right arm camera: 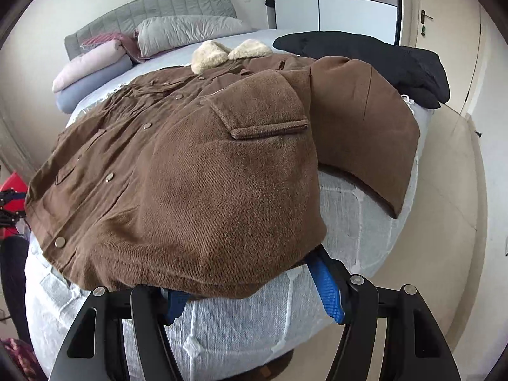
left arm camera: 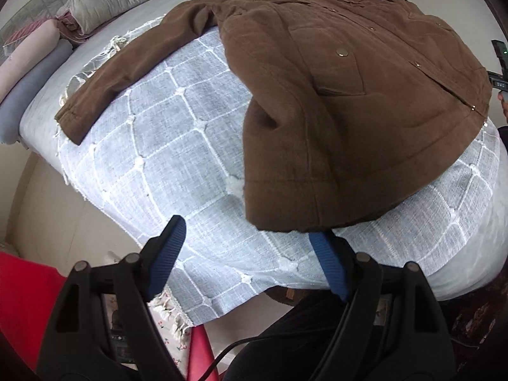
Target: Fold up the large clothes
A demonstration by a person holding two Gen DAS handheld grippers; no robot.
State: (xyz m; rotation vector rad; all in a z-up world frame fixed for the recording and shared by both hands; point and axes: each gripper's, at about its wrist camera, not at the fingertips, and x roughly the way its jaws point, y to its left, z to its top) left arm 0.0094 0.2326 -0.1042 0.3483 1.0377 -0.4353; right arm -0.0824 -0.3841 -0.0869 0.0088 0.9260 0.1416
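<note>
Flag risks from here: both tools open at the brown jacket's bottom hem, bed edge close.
1. The left tool straddles the hem corner of the brown jacket only partly, with one finger on the checked blanket; closing could pinch the blanket too.
2. The right tool sits under thick hem fabric; a shallow bite may slip when lifted.
3. The hem hangs near the bed edge, and the black coat lies beside the far sleeve, so a drag could snag it.

Bed with grey padded headboard [right arm camera: 152, 6]. Grey pillow [right arm camera: 187, 33] leans against it; pink bolster [right arm camera: 92, 60] lies atop blue-grey bolster [right arm camera: 92, 87] beside it. Pale blue checked bedspread [left arm camera: 165, 146] covers mattress. Black garment [right arm camera: 381, 57] heaped at far edge. White wardrobe [right arm camera: 333, 0] behind, door [right arm camera: 444, 47] beside it.
</note>
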